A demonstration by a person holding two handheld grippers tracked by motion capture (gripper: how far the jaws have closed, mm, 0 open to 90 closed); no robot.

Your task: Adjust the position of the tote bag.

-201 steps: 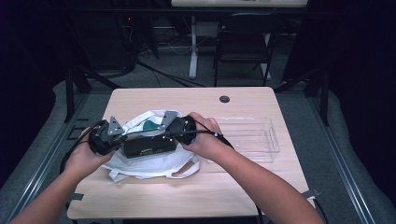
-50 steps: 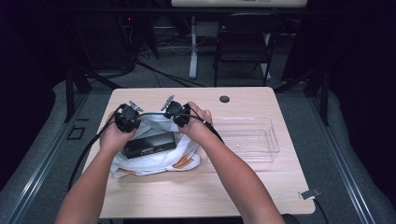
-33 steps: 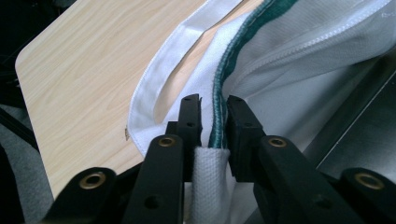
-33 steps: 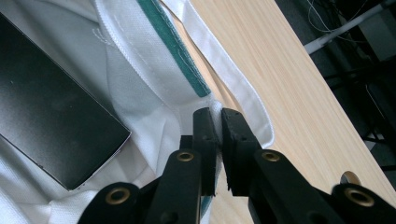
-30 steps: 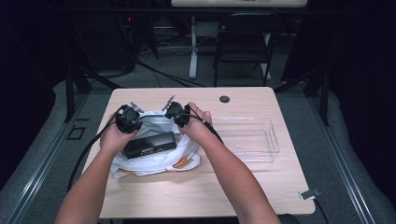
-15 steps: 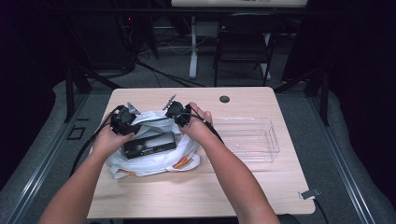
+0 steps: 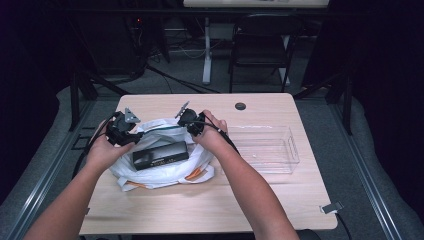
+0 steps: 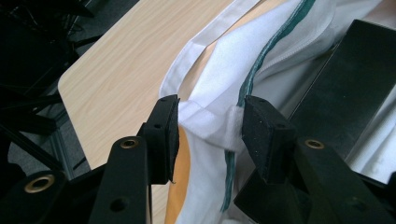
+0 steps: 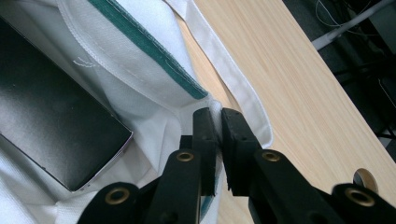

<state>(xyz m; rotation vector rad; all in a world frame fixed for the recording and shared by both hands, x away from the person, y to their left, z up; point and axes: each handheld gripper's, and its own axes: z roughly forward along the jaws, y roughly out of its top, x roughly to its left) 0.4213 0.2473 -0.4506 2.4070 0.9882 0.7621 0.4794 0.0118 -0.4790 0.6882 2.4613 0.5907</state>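
I see a white woven-cloth bag point(image 8: 219, 100) with green trim, a matt black box point(image 9: 51, 126), a clear glossy plastic tray point(image 7: 265, 150), and a smooth pale wood-grain table point(image 7: 210, 210).

A white fabric bag point(image 7: 165, 170) with a green-trimmed rim and orange accents holds a glossy black box point(image 7: 160, 155). Beside it sit a clear plastic tray point(image 7: 265, 149) and black grippers on a pale wood-grain table point(image 7: 210, 210).

Dim lab: cables point(image 7: 175, 47), metal frames point(image 7: 80, 85)
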